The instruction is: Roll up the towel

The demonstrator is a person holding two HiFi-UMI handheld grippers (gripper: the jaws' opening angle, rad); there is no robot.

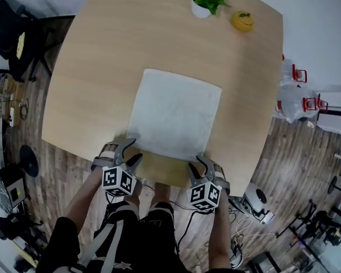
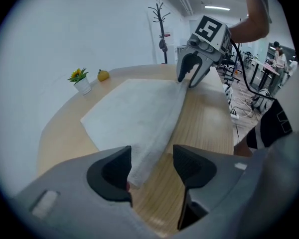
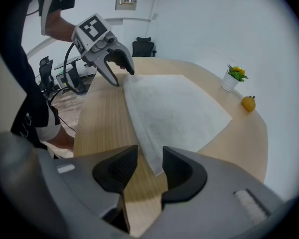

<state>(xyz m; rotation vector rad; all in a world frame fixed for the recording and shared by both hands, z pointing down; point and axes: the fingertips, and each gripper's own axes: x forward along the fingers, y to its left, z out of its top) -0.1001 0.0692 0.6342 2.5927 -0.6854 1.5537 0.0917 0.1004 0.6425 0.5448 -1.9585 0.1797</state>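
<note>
The white towel (image 1: 175, 115) lies flat on the wooden table (image 1: 102, 67), while the left gripper (image 2: 152, 152), jaws wide, and the right gripper (image 3: 150, 153), jaws narrower, each straddle a near corner unclamped, apparently ready to start the roll.

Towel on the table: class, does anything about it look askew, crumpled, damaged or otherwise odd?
Nothing damaged or spilled. The towel lies flat on the table, except its near edge, which looks lifted into a low ridge between the left gripper and right gripper, one corner inside each one's open jaws.
</note>
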